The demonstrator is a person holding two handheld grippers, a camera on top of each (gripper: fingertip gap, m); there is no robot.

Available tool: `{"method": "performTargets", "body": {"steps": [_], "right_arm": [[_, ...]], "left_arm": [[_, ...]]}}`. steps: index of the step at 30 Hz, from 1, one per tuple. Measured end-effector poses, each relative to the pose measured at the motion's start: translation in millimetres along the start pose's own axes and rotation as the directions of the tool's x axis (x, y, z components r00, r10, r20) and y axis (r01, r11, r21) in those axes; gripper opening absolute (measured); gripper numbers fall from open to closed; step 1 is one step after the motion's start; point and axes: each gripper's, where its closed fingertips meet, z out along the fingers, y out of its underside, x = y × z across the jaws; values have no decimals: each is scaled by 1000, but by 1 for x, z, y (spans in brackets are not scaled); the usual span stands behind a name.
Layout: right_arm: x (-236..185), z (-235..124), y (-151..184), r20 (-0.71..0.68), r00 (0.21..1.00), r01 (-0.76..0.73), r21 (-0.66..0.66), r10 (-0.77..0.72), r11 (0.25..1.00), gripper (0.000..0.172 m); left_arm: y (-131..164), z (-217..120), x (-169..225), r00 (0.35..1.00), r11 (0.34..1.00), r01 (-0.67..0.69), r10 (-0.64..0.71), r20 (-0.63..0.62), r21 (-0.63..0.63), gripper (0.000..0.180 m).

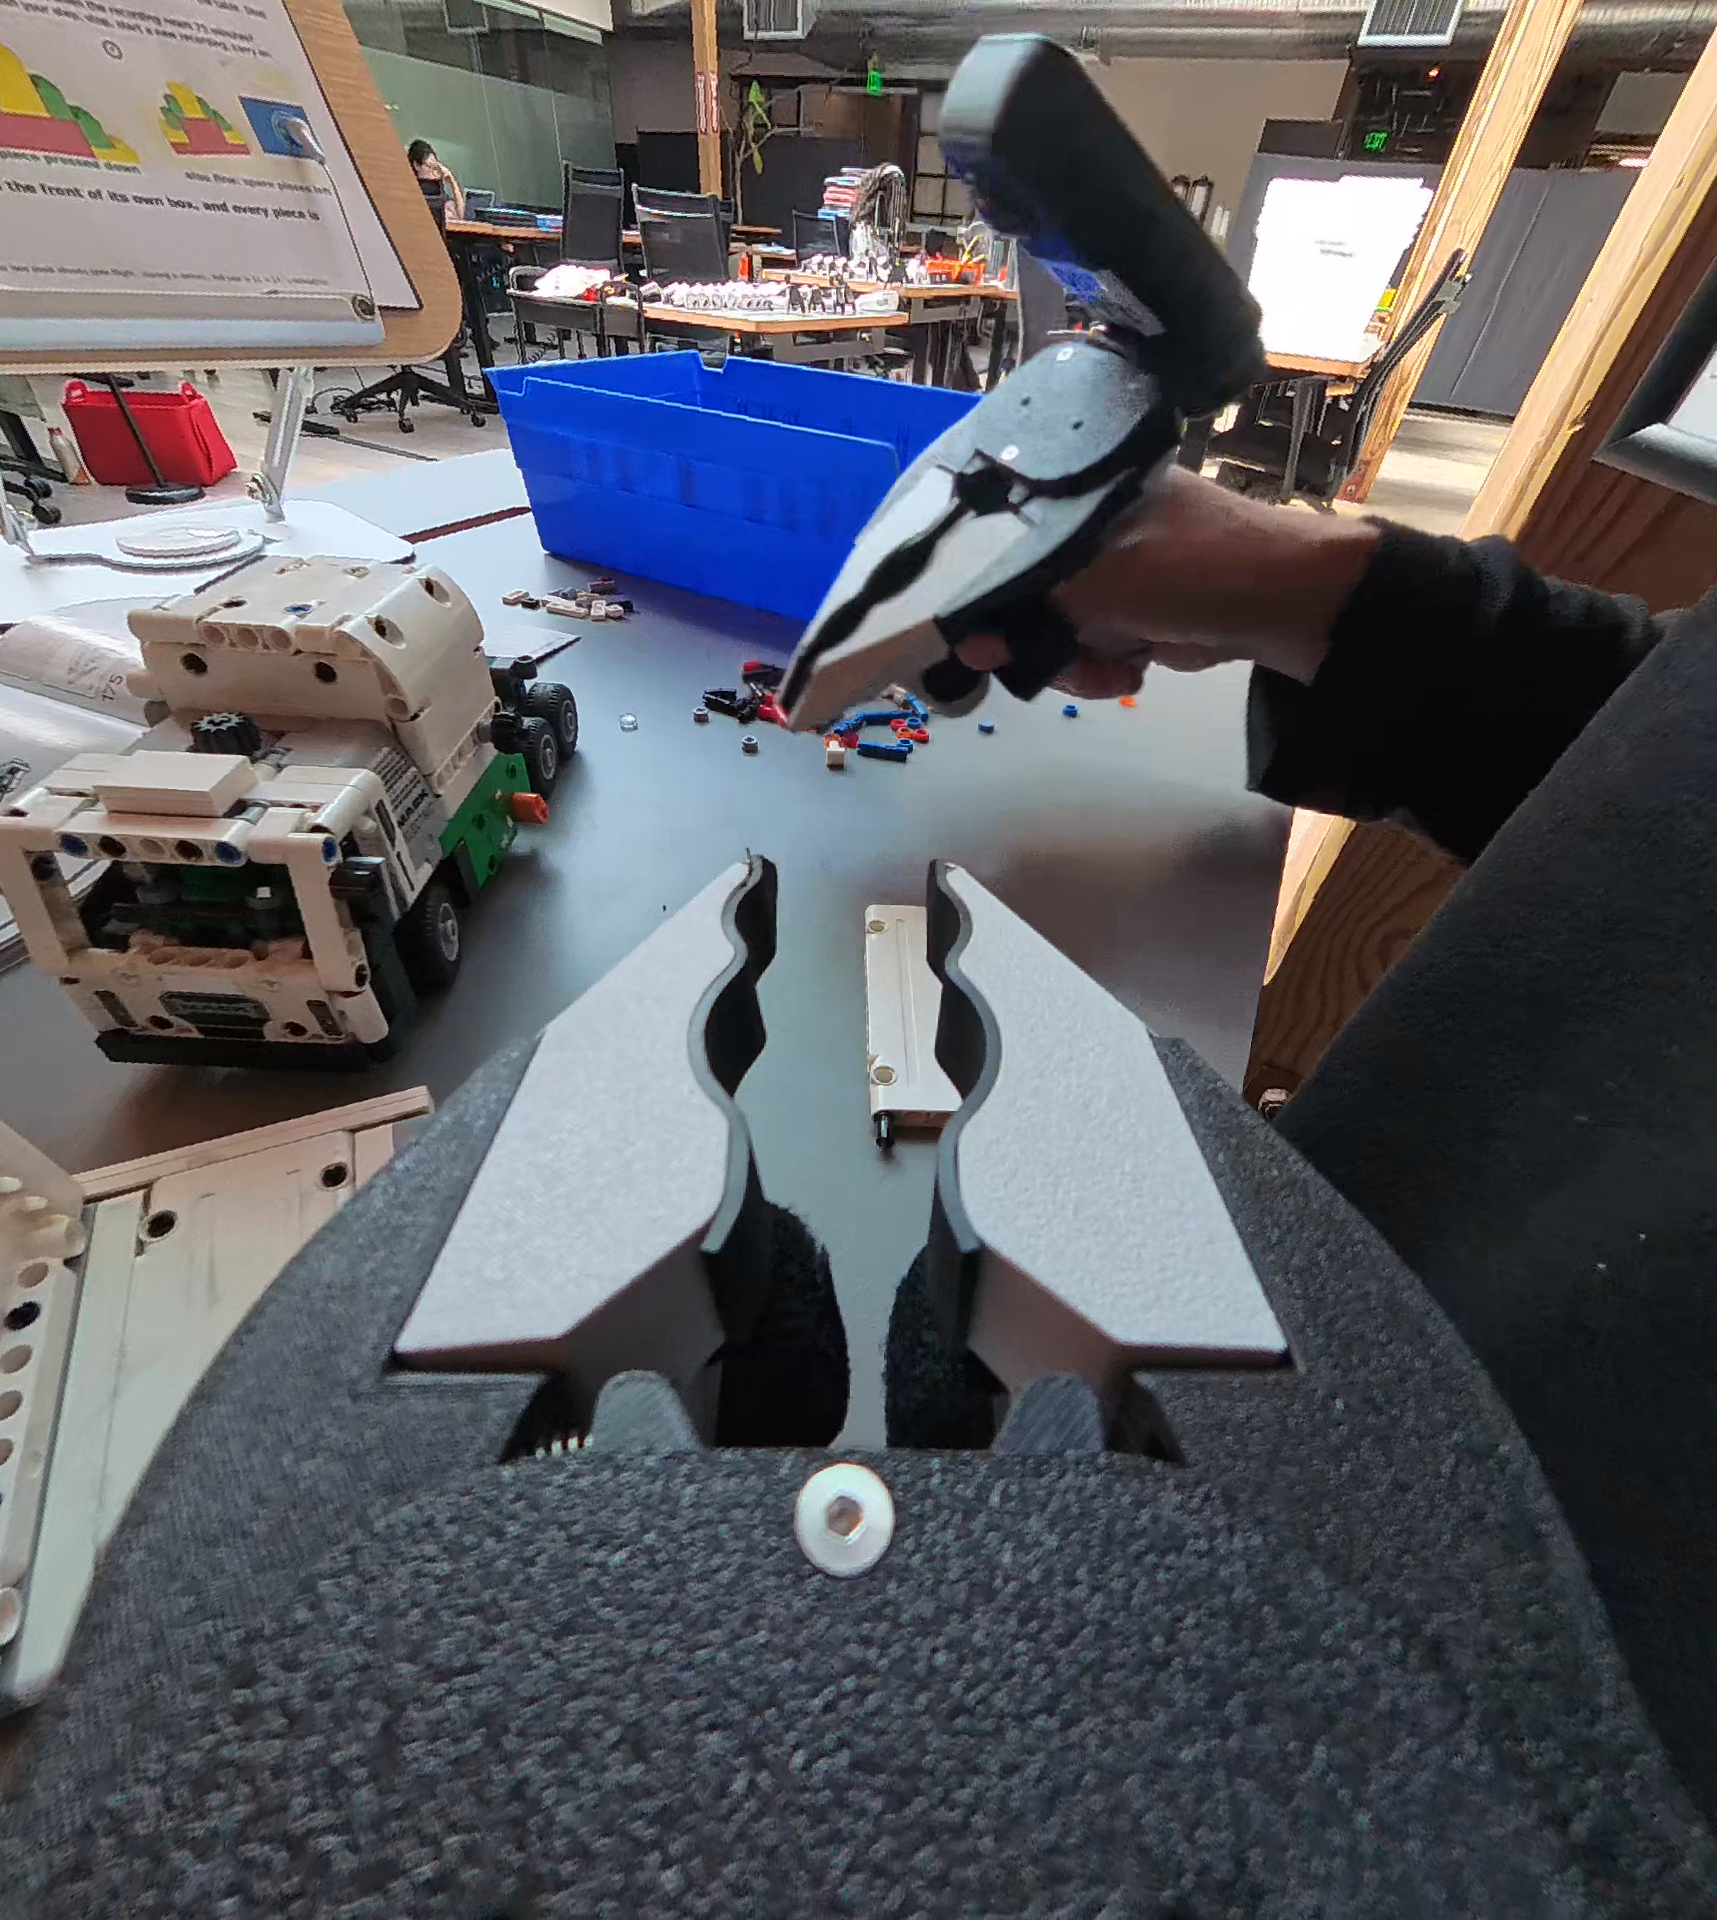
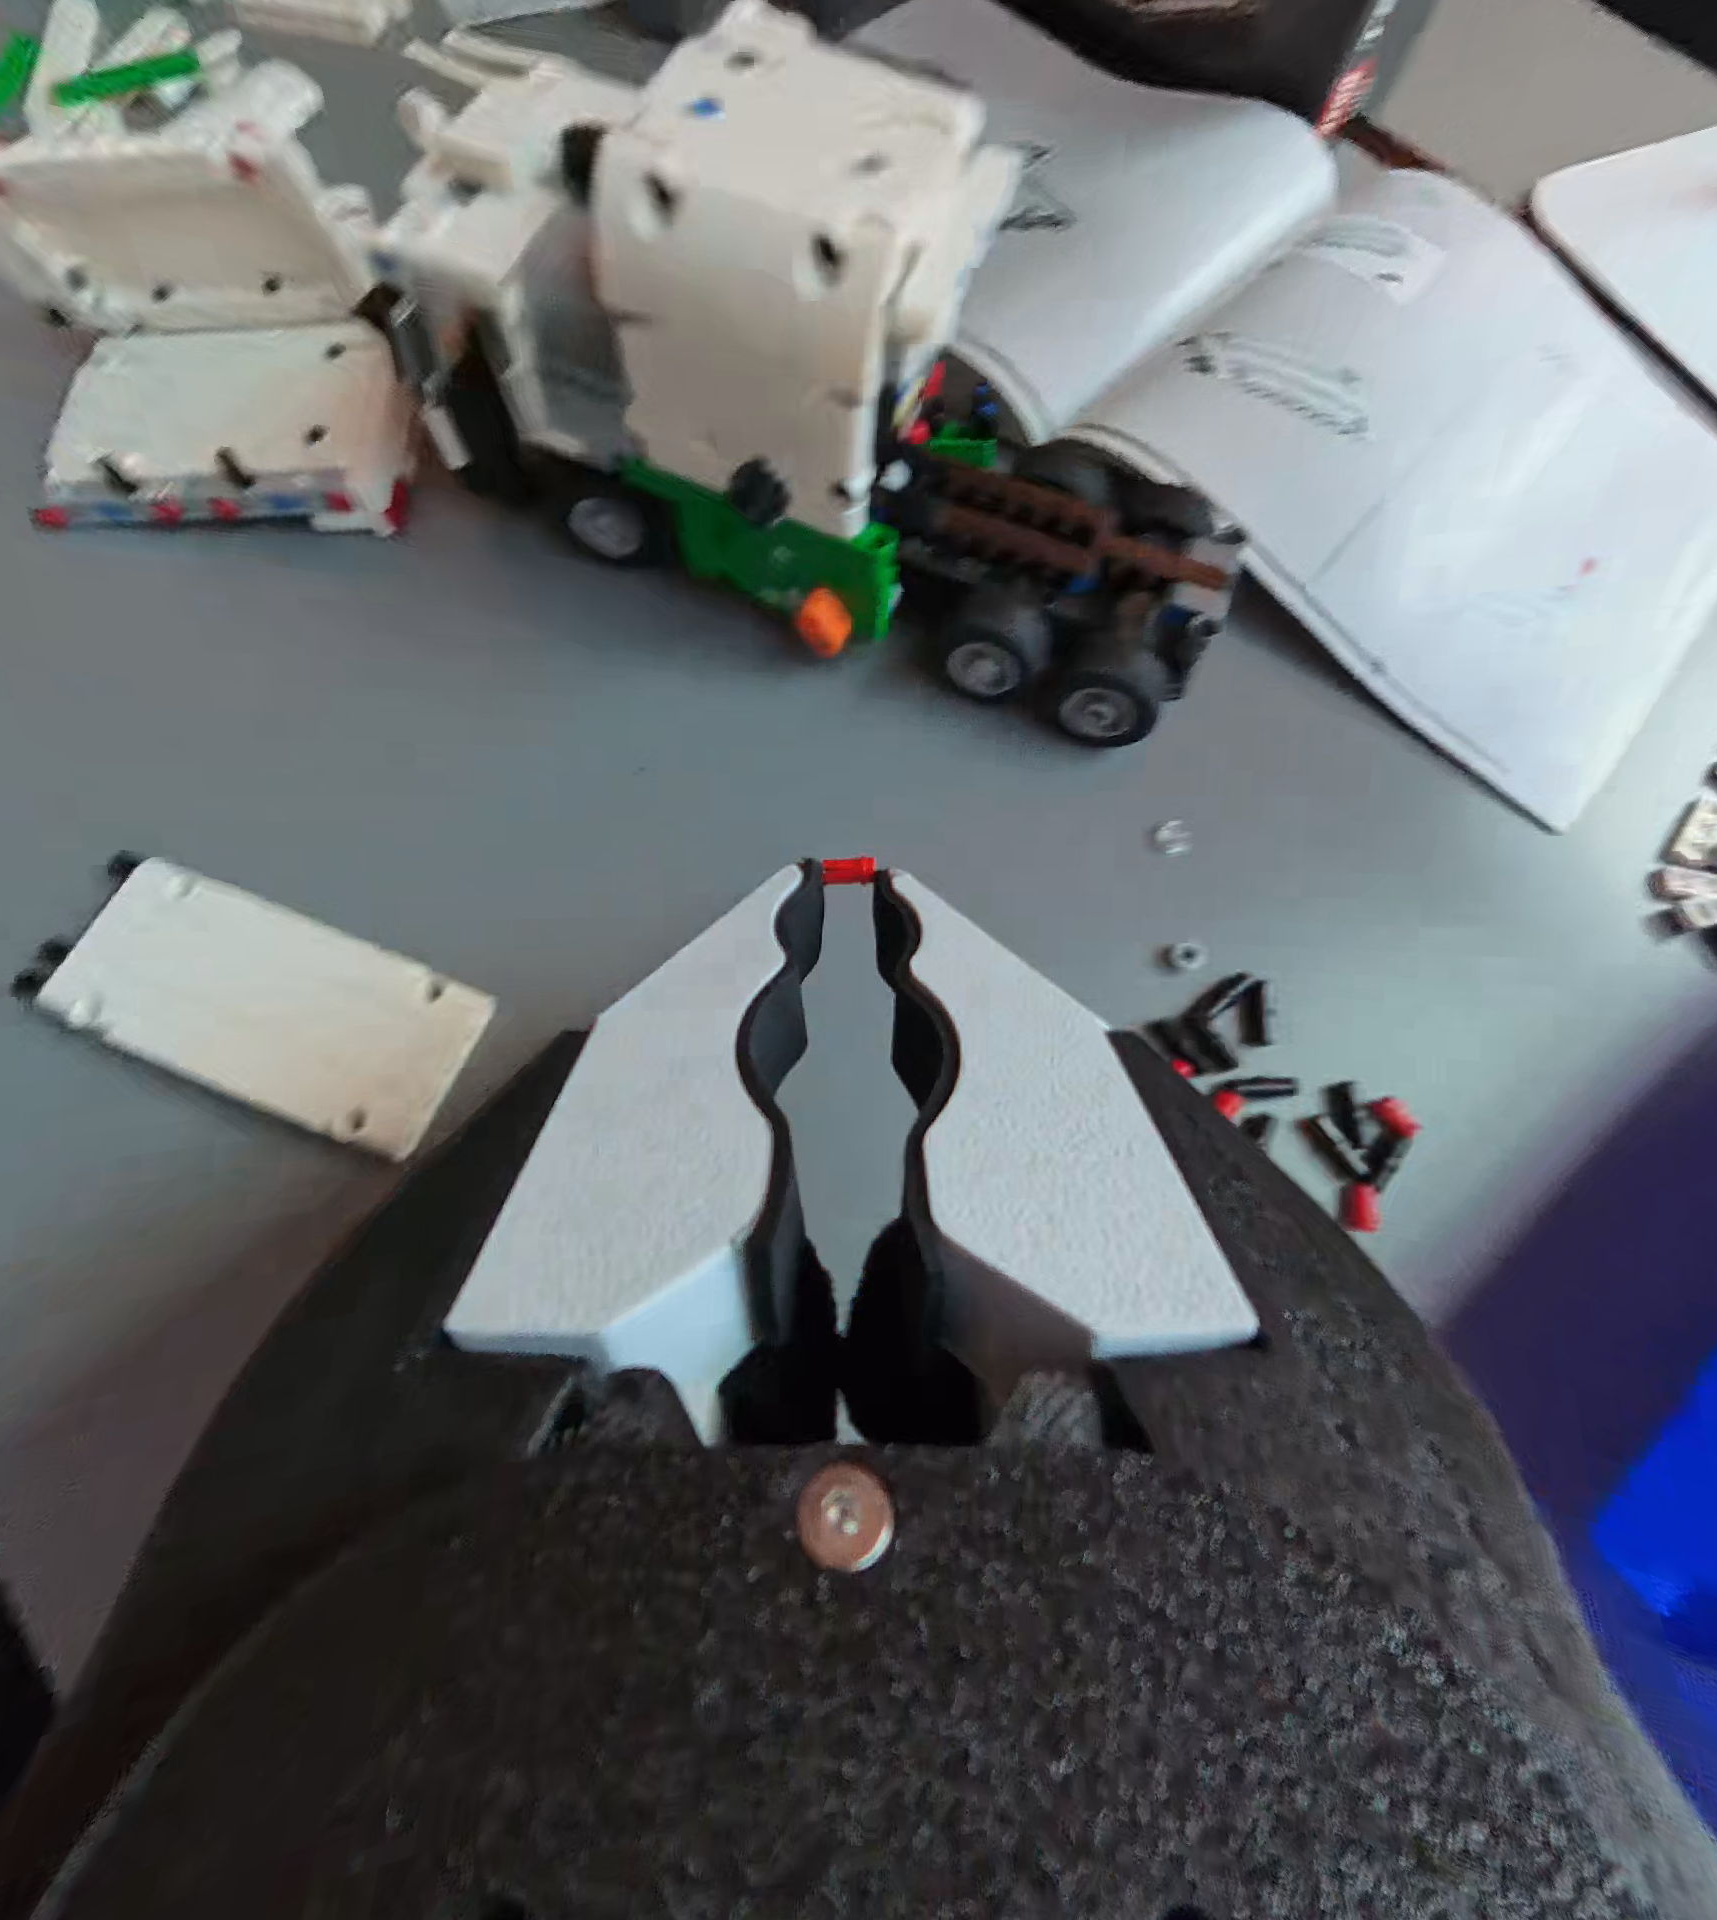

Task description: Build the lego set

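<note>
Grey table [image 2: 418, 727] in open workshop

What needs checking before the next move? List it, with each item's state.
1. Right gripper shut on the red pin: ok; both fingertips press its ends.
2. Pin seated deep in the grasp: not ok; it sits only at the very tips.
3. Left gripper free: ok; jaws apart, nothing held.
4. White panel under the left gripper: ok; flat on the grey table, beside the right finger.
5. Toy truck upright on its wheels: ok.
6. Which hole suits the pin: cannot tell; the right wrist view is blurred.
</note>
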Motion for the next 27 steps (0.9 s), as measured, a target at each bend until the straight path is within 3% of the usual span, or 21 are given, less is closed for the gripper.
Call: {"method": "performTargets", "body": {"steps": [3, 9, 12, 15, 21, 27], "right_arm": [[-40, -10, 29, 86, 996, 40, -86, -33, 996, 8], [-58, -25, 66, 70, 998, 21, -162, -10, 987, 8], [-60, -23, 69, 70, 997, -25, -144, 36, 989, 8], [-60, -18, 71, 62, 998, -21, -145, 31, 989, 8], [-56, -15, 68, 34, 999, -6, -124, 10, 992, 13], [-58, -25, 59, 25, 1000, -16, -72, 18, 997, 23]], "left_arm": [[2, 1, 1, 1000, 1000, 0, 0, -4, -13, 27], [7, 6, 2, 1000, 999, -10, 9, -13, -51, 27], [13, 10, 0, 1000, 995, 18, -19, -10, -99, 30], [31, 18, 6, 997, 971, 48, -61, -51, -234, 42], [69, 30, 18, 999, 888, -7, -13, -41, -459, 57], [88, 40, 22, 996, 816, -88, 78, -42, -572, 40]]}}
